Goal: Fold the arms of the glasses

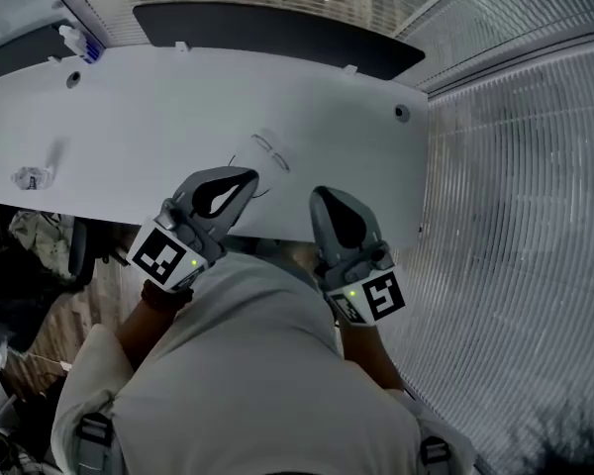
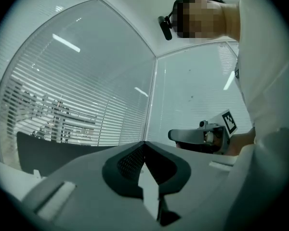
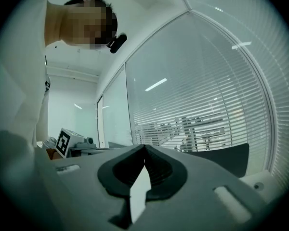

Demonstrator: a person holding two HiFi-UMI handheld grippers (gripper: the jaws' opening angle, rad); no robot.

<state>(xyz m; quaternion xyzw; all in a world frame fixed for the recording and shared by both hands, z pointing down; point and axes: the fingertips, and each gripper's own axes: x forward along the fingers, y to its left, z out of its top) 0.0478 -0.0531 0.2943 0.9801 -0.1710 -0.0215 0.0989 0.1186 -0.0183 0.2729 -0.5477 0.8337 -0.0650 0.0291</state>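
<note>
1. Head view shows the glasses (image 1: 270, 152) lying on the white table (image 1: 129, 117), near the front edge and close to the person.
2. Their frame is pale and thin. Two fine dark lines run from it toward the person, and I take these to be the arms, spread open. They are too thin for me to be sure of this.
3. The left gripper (image 1: 240, 182) hovers just beside the glasses on the person's side, and its tip covers a little of one arm. The left gripper view shows its jaws pressed together with nothing between them.
4. The right gripper (image 1: 327, 201) is near the table edge, a little to the right of the glasses and apart from them. The right gripper view shows its jaws also closed tight and empty.
5. Both gripper views look level across the table toward the window blinds, and the glasses do not appear in either of them.
6. My judgement is that the folding has not begun: no arm looks folded and no gripper touches the frame.
7. What is left is the whole work: to steady the frame with one gripper, fold one arm against the lenses, then fold the other arm over it.
</note>
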